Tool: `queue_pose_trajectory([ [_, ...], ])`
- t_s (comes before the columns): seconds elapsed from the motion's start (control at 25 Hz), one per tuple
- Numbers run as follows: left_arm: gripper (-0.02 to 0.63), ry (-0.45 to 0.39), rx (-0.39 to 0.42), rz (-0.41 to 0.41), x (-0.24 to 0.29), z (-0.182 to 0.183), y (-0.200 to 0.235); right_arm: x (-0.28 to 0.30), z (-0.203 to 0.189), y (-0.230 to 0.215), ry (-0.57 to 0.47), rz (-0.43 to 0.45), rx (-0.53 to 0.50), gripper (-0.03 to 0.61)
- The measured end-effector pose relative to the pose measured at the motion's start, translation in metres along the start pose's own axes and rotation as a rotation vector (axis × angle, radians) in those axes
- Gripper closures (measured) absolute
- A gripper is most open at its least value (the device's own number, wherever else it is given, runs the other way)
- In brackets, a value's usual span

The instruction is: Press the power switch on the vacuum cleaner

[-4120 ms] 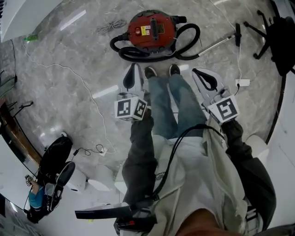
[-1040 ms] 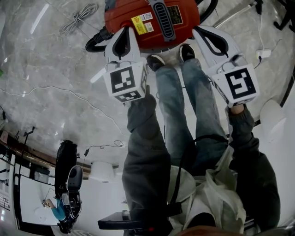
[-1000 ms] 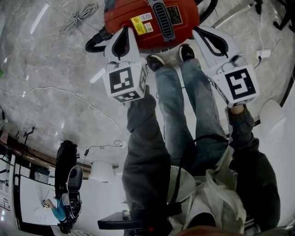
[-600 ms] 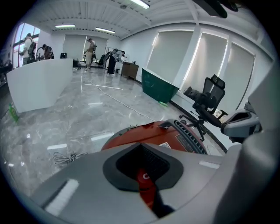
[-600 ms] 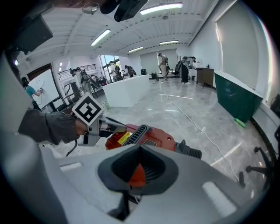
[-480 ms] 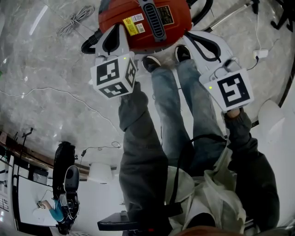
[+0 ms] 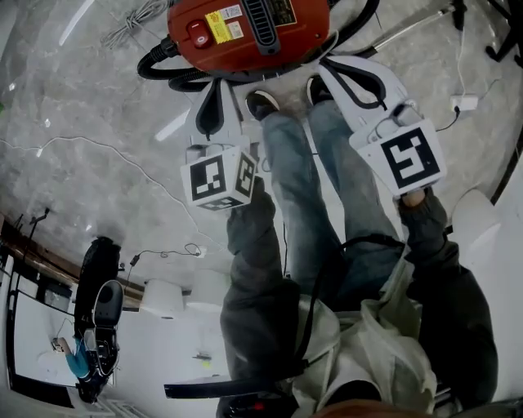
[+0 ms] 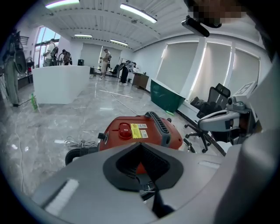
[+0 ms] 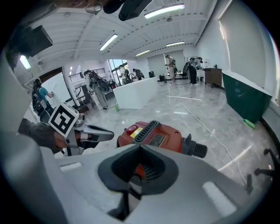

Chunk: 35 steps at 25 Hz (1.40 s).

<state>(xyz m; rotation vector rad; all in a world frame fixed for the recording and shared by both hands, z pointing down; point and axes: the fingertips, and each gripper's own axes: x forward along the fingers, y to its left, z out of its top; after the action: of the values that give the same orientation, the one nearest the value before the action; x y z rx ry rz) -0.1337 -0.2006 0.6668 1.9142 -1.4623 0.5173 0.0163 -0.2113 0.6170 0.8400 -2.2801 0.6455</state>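
The red vacuum cleaner [image 7: 245,33] lies on the marble floor just ahead of the person's shoes [image 7: 261,102]. Its red power switch [image 7: 197,31] shows on the top shell, left of a yellow label. My left gripper [image 7: 214,88] is shut and empty, its tips a short way in front of the vacuum's near left edge, apart from the switch. In the left gripper view the switch [image 8: 124,130] sits beyond the shut left gripper [image 8: 140,145]. My right gripper [image 7: 328,68], also shut and empty, hovers by the vacuum's near right side. The right gripper view shows the vacuum [image 9: 157,136] past the right gripper [image 9: 140,146].
A black hose [image 7: 159,67] loops round the vacuum's left and far side. A coiled cable [image 7: 139,12] lies at far left, and a metal wand [image 7: 409,24] and a chair base [image 7: 500,33] at far right. A white power strip [image 7: 464,102] lies on the floor to the right.
My left gripper has drawn back toward the person from the vacuum's left top, so the red switch now shows uncovered. The right gripper has barely moved.
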Motion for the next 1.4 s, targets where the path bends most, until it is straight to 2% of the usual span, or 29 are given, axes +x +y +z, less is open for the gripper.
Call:
queue_pose_trajectory([
  [0.28, 0.609, -0.103, -0.052, 0.047, -0.047, 0.017, -0.044, -0.047, -0.002, 0.013, -0.03, 0.072, -0.045, 0.577],
  [0.52, 0.607, -0.159, -0.065, 0.043, -0.071, 0.026, -0.086, -0.089, -0.005, 0.018, -0.063, 0.082, 0.026, 0.577],
  [0.8, 0.607, -0.179, -0.036, 0.008, -0.096, 0.024, -0.115, -0.116, -0.029, 0.029, -0.057, 0.063, 0.058, 0.577],
  [0.96, 0.607, -0.22, -0.027, -0.039, -0.122, 0.024, -0.127, -0.133, -0.033, 0.046, -0.078, 0.037, 0.062, 0.577],
  [1.28, 0.607, -0.3, 0.004, -0.105, -0.26, -0.009, -0.151, -0.213, -0.053, 0.148, -0.193, -0.001, 0.08, 0.577],
  [1.4, 0.607, -0.27, 0.027, -0.143, -0.316, -0.037, -0.165, -0.245, -0.066, 0.199, -0.187, 0.002, 0.09, 0.577],
])
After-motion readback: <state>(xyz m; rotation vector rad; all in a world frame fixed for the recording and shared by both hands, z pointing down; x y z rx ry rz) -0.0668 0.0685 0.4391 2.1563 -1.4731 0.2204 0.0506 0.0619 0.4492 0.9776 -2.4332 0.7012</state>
